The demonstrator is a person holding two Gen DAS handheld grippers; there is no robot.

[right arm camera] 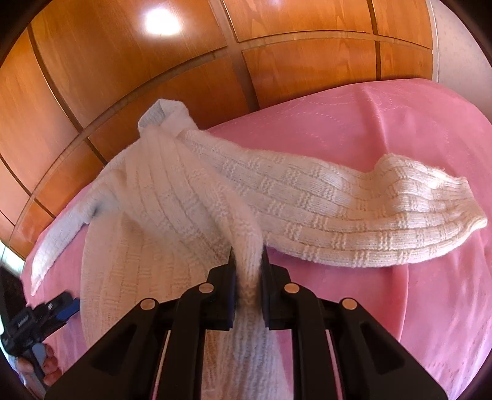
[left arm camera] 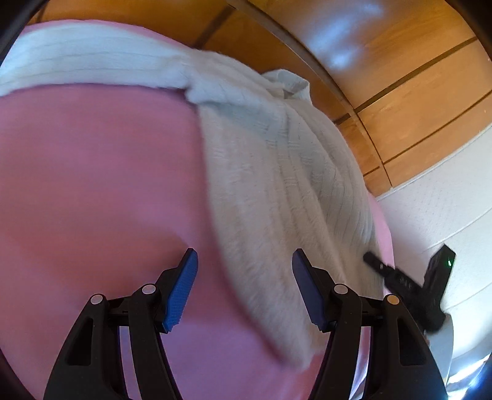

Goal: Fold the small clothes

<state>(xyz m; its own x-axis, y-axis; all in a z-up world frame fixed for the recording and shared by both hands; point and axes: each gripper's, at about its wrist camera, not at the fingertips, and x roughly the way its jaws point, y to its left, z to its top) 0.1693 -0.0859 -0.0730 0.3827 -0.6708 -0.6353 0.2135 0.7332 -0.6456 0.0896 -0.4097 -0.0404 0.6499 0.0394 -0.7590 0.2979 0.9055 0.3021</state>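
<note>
Now right claw point(right arm camera: 248, 261) pinches sweater point(right arm camera: 184, 197) (sleeve point(right arm camera: 353, 215) stretches rightward)

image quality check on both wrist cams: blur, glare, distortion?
Left wrist: motion blur smears the sweater and the right tongs; the open left tongs stay sharp; soft glare on the wood panel. Right wrist: knit is crisp, with slight blur at the collar; a bright hotspot on the panel. Both: strong fisheye bending of the panel seams, dark corner vignette.
</note>
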